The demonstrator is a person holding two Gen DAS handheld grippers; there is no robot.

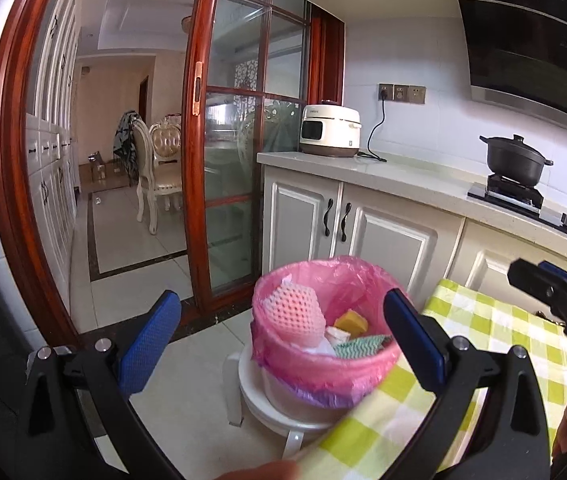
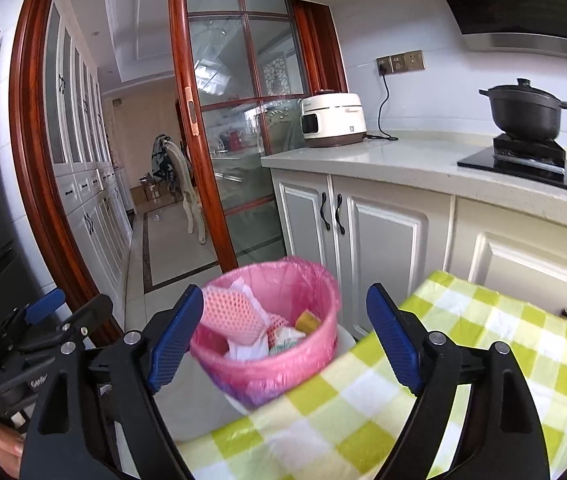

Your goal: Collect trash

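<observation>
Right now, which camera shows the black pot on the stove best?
The right wrist view: the black pot sits large and sharp, lid and both handles clear. In the left wrist view the same pot is smaller, pushed toward the frame's edge.

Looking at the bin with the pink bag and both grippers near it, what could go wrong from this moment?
1. The bin stands on a small white stool, so a push from the left hand-held gripper might tip it.
2. The pink foam net sits high near the rim and could fall out.
3. The thin bag may tear if a finger of the right hand-held gripper catches it.
</observation>
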